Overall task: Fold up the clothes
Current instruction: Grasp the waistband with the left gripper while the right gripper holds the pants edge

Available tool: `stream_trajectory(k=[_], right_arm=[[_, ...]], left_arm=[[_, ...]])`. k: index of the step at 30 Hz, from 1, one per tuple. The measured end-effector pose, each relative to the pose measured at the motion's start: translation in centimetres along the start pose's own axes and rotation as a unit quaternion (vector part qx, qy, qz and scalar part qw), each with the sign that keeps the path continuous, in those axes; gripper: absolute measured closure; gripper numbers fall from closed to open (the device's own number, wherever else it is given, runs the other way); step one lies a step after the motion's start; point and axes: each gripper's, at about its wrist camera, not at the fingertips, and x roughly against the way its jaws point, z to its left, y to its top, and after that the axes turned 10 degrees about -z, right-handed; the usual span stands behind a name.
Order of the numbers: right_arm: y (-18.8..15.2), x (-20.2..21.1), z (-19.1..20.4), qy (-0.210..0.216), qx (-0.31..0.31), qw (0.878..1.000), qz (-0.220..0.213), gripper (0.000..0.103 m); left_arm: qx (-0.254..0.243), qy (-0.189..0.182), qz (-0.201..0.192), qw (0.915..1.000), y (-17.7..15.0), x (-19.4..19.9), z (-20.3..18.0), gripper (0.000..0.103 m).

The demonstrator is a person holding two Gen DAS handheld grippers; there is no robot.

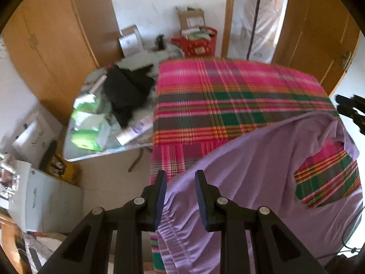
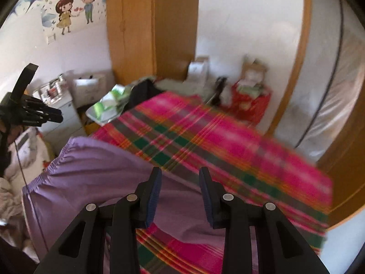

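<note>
A: Where does the lilac garment (image 1: 251,171) lie?
B: Across the plaid-covered table's (image 1: 228,91) near edge (elastic hem at its left corner).
A: The jaws?
B: Left gripper (image 1: 180,196) and right gripper (image 2: 180,194) both parted, gripping nothing

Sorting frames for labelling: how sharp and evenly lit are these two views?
Left wrist: mild blur, plaid cloth readable, window glares. Right wrist: strong motion smear across plaid cloth and red basket; only the gripper sharp. Both bend edges, fisheye.
</note>
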Motion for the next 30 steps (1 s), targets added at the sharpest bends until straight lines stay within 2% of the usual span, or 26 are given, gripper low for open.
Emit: stream_trajectory(k=[5,11,15,16,17,18,22,27,30], right_arm=[[-1.3,-6.8,-0.5,0.03,0.015,0.998,0.044,0.068],[-2.2,-12.6,0.5,0.063,0.043,0.994,0.074,0.066],[-2.6,-13.9,0.5,0.089,0.047,0.992,0.08,0.065],[-2.6,-14.1,0.4,0.097,0.048,0.991,0.081,0.062],[-2.7,-14.3,0.5,0.099,0.053,0.99,0.082,0.05],[-2.7,-14.5,0.5,0.1,0.058,0.99,0.083,0.047],[-3.1,-14.8,0.6,0.109,0.066,0.988,0.087,0.047],[-4.0,-15.7,1.3,0.104,0.098,0.984,0.108,0.047],[-4.2,-16.4,1.3,0.11,0.088,0.983,0.121,0.047]], left_arm=[[-0.002,-0.037,0.034,0.9987,-0.7,-4.4,0.2,0.077],[-0.031,-0.042,0.053,0.9972,-0.6,-7.8,-0.7,0.077],[-0.067,-0.05,0.048,0.9953,-0.5,-8.9,-1.8,0.077],[-0.072,-0.052,0.051,0.9947,-0.5,-9.1,-2.0,0.077],[-0.078,-0.054,0.054,0.994,-0.6,-9.4,-2.2,0.077],[-0.082,-0.057,0.057,0.9934,-0.6,-9.6,-2.4,0.077],[-0.088,-0.08,0.048,0.9918,-0.8,-9.0,-2.7,0.077],[-0.107,-0.075,0.061,0.9896,-1.1,-9.7,-3.0,0.077],[-0.104,-0.07,0.074,0.9893,-1.4,-10.9,-2.8,0.077]])
